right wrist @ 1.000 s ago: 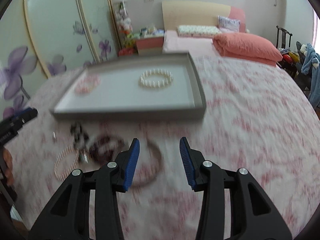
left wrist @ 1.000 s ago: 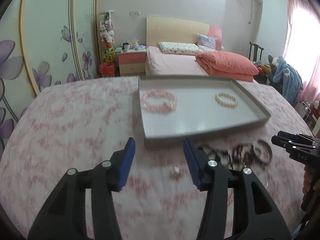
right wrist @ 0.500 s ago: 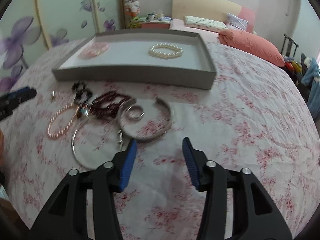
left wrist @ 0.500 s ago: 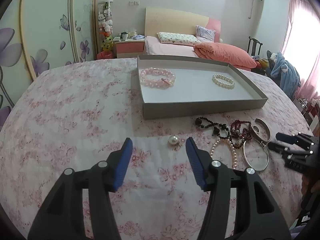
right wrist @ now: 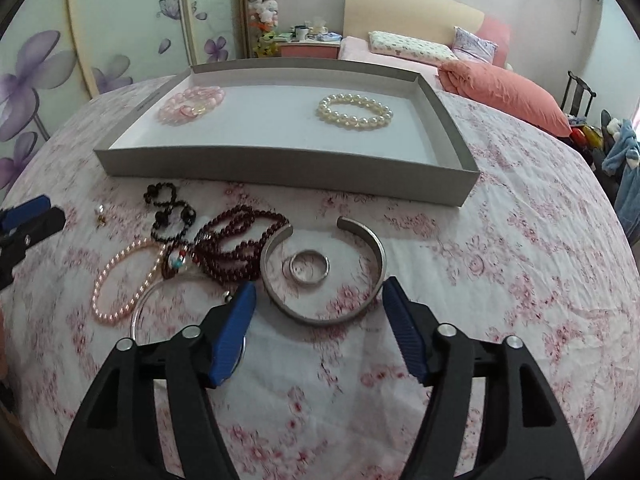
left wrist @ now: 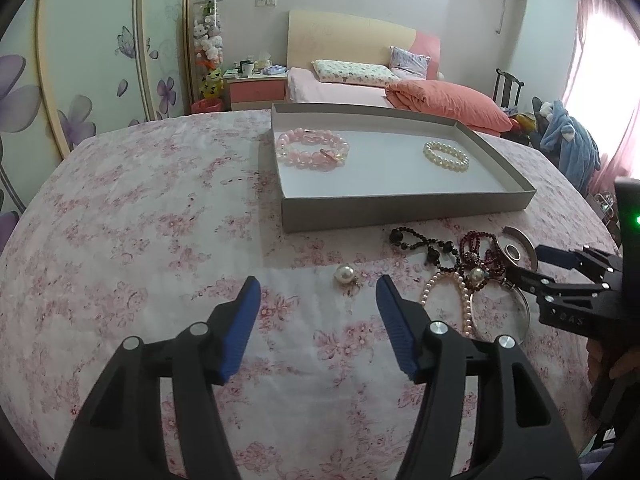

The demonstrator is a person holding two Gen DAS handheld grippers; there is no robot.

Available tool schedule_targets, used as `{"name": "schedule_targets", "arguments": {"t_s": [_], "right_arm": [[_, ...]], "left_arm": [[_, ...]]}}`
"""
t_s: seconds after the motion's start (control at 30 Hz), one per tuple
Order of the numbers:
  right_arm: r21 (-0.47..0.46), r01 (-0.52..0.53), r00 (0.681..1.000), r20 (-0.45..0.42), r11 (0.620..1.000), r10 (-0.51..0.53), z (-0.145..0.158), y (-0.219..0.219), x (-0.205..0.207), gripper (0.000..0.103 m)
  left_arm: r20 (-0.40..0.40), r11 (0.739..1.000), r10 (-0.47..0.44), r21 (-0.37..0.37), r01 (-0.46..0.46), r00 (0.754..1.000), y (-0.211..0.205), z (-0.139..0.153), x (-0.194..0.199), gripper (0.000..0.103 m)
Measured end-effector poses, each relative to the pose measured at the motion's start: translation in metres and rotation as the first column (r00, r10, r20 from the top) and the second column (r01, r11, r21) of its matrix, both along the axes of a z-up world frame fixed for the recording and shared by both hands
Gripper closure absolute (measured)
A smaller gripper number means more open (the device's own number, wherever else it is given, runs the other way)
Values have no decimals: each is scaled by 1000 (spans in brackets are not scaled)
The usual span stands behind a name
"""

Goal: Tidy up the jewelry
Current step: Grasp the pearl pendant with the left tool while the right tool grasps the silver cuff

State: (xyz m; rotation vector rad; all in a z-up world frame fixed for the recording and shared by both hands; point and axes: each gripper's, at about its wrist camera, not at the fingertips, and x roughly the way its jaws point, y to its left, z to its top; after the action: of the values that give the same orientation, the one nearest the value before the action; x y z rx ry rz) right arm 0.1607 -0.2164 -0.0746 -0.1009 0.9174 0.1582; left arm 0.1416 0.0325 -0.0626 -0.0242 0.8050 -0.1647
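Here the silver cuff lies just beyond the right gripper, whose empty jaws are opening.

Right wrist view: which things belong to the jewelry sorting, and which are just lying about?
Job:
grey tray
pearl bracelet
pink bracelet
silver cuff
small ring
dark red beads
pink pearl strand

Lying about:
bed
nightstand

Inside grey tray: pink bead bracelet left, pearl bracelet right. Before tray, flat on cloth: silver cuff around small ring, dark-red beads, pink pearl strand.
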Motion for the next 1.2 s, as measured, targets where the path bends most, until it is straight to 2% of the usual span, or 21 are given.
{"name": "schedule_targets", "arguments": {"t_s": [0.23,0.3,0.57,0.73,0.9,1.2], "right_arm": [[-17,2,1000,8,1000,-2,-1,3,11,30],[12,-1,1000,3,1000,1,-1,-1,12,36],[40,52,999,8,998,-52,-2,-23,1,36],[44,55,998,9,998,-55,-2,-26,3,36],[45,50,999,6,998,-50,-2,-26,3,35],[42,51,999,6,998,-52,-2,-28,3,35]], "left_arm": [[-24,999,-19,35,20,1000,-15,-4,6,44],[-35,999,-22,47,23,999,-19,-6,8,44],[-76,997,-22,77,27,997,-29,-17,18,45],[-108,997,2,72,6,994,-31,-22,31,61],[-105,996,25,83,-17,994,-31,-22,40,74],[-97,994,29,103,-19,995,-34,-23,39,77]]}}
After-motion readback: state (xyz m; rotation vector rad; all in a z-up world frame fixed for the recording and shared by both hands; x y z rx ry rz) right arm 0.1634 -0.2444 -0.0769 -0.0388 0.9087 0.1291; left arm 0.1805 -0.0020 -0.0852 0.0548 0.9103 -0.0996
